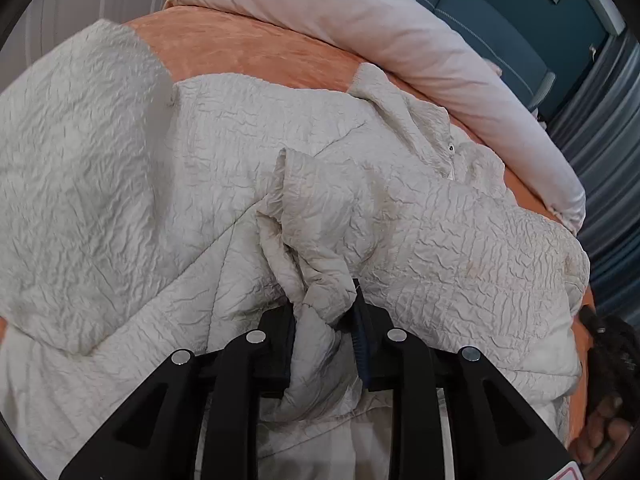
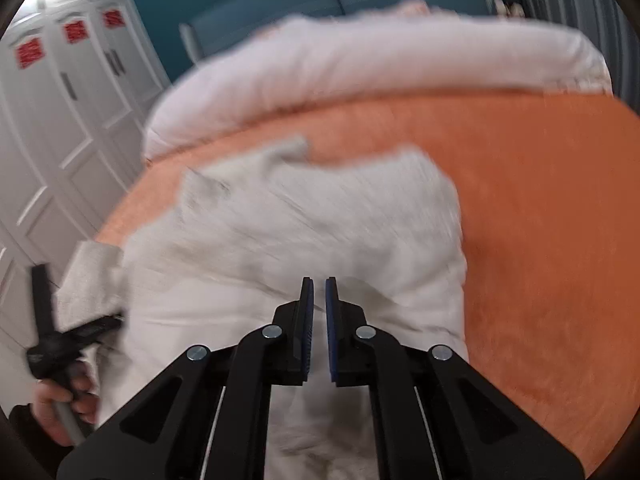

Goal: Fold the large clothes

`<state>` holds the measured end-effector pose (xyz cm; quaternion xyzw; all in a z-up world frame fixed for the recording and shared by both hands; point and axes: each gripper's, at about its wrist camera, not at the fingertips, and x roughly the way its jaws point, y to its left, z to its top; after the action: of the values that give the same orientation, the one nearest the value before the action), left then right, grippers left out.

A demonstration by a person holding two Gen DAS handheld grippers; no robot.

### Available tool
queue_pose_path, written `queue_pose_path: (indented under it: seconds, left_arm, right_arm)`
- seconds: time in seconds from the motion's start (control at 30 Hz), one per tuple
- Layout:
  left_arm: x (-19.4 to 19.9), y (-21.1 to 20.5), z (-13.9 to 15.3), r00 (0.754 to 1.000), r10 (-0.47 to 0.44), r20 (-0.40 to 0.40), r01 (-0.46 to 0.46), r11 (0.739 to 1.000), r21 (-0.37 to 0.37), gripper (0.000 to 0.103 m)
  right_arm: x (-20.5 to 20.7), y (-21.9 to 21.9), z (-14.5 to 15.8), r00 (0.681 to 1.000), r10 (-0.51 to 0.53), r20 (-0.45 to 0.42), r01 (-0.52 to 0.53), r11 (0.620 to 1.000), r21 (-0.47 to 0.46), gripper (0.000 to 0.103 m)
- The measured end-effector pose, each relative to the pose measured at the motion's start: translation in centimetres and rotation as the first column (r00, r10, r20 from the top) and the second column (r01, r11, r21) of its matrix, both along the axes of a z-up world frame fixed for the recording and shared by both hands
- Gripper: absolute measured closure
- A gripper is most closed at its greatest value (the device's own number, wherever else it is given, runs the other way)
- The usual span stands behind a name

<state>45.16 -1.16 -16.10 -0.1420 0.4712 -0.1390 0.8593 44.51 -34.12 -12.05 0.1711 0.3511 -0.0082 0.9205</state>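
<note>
So we've got the cream crinkle-quilted jacket (image 1: 168,184) spread over most of the orange bedspread (image 1: 240,48), collar end toward the rolled-up pale duvet (image 1: 360,20) at the far edge, hem hanging toward us at the near edge. Stuff looks puffy and light, totally floppy, prob a bit slick too, so it'll slump and slide instead of holding a crease, imo you want to grab at seams, cuffs or hem corners where there's some bulk, not the flat middle. Left gripper (image 1: 324,312) is tilted down at the near part of the bed w/ a bunched fold of the jacket, looks like a sleeve or front edge, pinched between the pads, jaws only a bit apart bc the wad fills the gap. Right gripper (image 2: 319,300) is also angled down over the jacket (image 2: 320,220) on the bedspread (image 2: 540,220) but its jaws are pressed nearly together w/ nothing in them; view's blurry, so can't say if the tips touch cloth. From that side we can see the left hand (image 2: 60,400) on its handle at the bed's left edge.
</note>
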Motion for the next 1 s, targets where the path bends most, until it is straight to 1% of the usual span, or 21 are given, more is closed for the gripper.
queue_pose_path:
  seconds: [0.03, 0.07, 0.1, 0.13, 0.17, 0.2, 0.27, 0.33, 0.37, 0.4, 0.43, 0.47, 0.5, 0.57, 0.63, 0.7, 0.73, 0.8, 0.87, 0.93, 1.0]
  left_arm:
    - [0.1, 0.0, -0.2, 1.000, 0.003, 0.007, -0.003, 1.000, 0.002, 0.076]
    - [-0.3, 0.3, -0.4, 1.000, 0.005, 0.014, -0.005, 1.000, 0.008, 0.075]
    - [-0.8, -0.2, -0.5, 1.000, 0.004, 0.025, -0.004, 1.000, 0.016, 0.073]
    - [-0.9, -0.4, -0.3, 1.000, 0.005, 0.030, -0.006, 1.000, 0.028, 0.073]
    - [-0.5, -0.7, 0.0, 1.000, 0.007, 0.030, -0.008, 0.999, 0.041, 0.073]
    - [-0.3, -0.6, 0.2, 1.000, 0.011, 0.030, -0.012, 0.999, 0.049, 0.073]
    - [-0.5, -0.1, 0.8, 0.999, 0.034, 0.040, -0.035, 0.999, 0.040, 0.072]
    - [-0.5, 0.3, 0.6, 0.998, 0.046, 0.032, -0.046, 0.999, 0.020, 0.070]
    - [-0.4, 0.4, 0.5, 0.999, 0.046, 0.027, -0.047, 0.999, 0.014, 0.069]
    - [-0.3, 0.3, 0.3, 0.999, 0.044, 0.025, -0.044, 0.999, 0.012, 0.068]
    - [-0.1, 0.3, 0.4, 0.999, 0.039, 0.025, -0.040, 0.999, 0.004, 0.065]
    - [0.0, 0.4, 0.4, 0.999, 0.033, 0.025, -0.033, 0.999, -0.007, 0.060]
    - [0.1, 0.5, 0.6, 0.999, 0.035, 0.023, -0.035, 0.999, -0.013, 0.060]
    - [-0.2, 1.1, 1.2, 0.999, 0.053, 0.008, -0.053, 0.999, -0.010, 0.062]
    - [-1.2, 2.5, 2.6, 0.996, 0.086, 0.032, -0.084, 0.996, -0.033, 0.064]
    - [-2.1, 3.6, 4.0, 0.992, 0.106, 0.069, -0.102, 0.993, -0.062, 0.061]
    - [-2.1, 3.8, 4.2, 0.990, 0.120, 0.071, -0.115, 0.991, -0.066, 0.056]
    - [-1.5, 3.3, 3.3, 0.993, 0.116, 0.038, -0.114, 0.992, -0.051, 0.051]
    - [-0.6, 2.2, 1.2, 0.996, 0.084, -0.010, -0.084, 0.996, 0.024, 0.045]
    - [-1.3, 2.5, 1.5, 0.996, 0.088, 0.002, -0.088, 0.996, 0.031, 0.047]
    - [-2.4, 4.1, 3.1, 0.994, 0.106, -0.011, -0.106, 0.994, -0.028, 0.052]
  right_arm:
    - [0.4, 0.5, -0.2, 1.000, 0.011, -0.008, -0.011, 1.000, -0.019, 0.097]
    - [1.3, 1.0, -1.4, 0.998, 0.028, -0.057, -0.031, 0.999, -0.040, 0.097]
    - [2.7, 1.5, -3.6, 0.989, 0.042, -0.145, -0.052, 0.997, -0.062, 0.098]
    - [3.3, 1.5, -4.5, 0.985, 0.041, -0.167, -0.050, 0.997, -0.055, 0.098]
    - [3.6, 1.4, -4.1, 0.986, 0.022, -0.168, -0.031, 0.998, -0.052, 0.095]
    - [3.8, 1.4, -2.5, 0.989, -0.004, -0.148, -0.004, 0.999, -0.051, 0.093]
    - [3.5, 1.7, 0.8, 0.999, -0.001, -0.038, 0.000, 1.000, -0.019, 0.093]
    - [3.9, 2.3, 3.1, 0.999, -0.008, 0.039, 0.010, 0.999, -0.050, 0.093]
    - [5.1, 2.3, 2.6, 1.000, -0.013, 0.020, 0.014, 0.997, -0.077, 0.089]
    - [6.4, 2.2, 1.0, 0.999, -0.023, -0.044, 0.018, 0.995, -0.100, 0.091]
    - [8.1, 1.9, -1.9, 0.989, -0.023, -0.148, 0.007, 0.994, -0.106, 0.092]
    - [9.0, 1.5, -4.0, 0.978, -0.005, -0.209, -0.014, 0.996, -0.085, 0.093]
    - [9.1, 1.2, -4.8, 0.976, 0.000, -0.219, -0.013, 0.998, -0.059, 0.093]
    - [8.0, 1.4, -2.7, 0.980, -0.047, -0.193, 0.035, 0.997, -0.062, 0.087]
    - [6.0, 2.2, -0.4, 0.994, 0.005, -0.110, -0.007, 1.000, -0.013, 0.087]
    - [3.7, 3.9, 1.3, 0.997, 0.052, -0.049, -0.054, 0.997, -0.059, 0.084]
    - [3.5, 4.7, 1.4, 0.996, 0.078, -0.049, -0.081, 0.994, -0.072, 0.083]
    - [4.1, 6.1, -0.9, 0.983, 0.132, -0.130, -0.144, 0.985, -0.090, 0.083]
    - [4.8, 6.9, -3.5, 0.972, 0.139, -0.191, -0.164, 0.979, -0.122, 0.083]
    - [4.1, 6.3, -2.3, 0.976, 0.102, -0.194, -0.122, 0.988, -0.092, 0.083]
    - [2.0, 5.5, -0.5, 0.983, 0.090, -0.162, -0.099, 0.994, -0.047, 0.081]
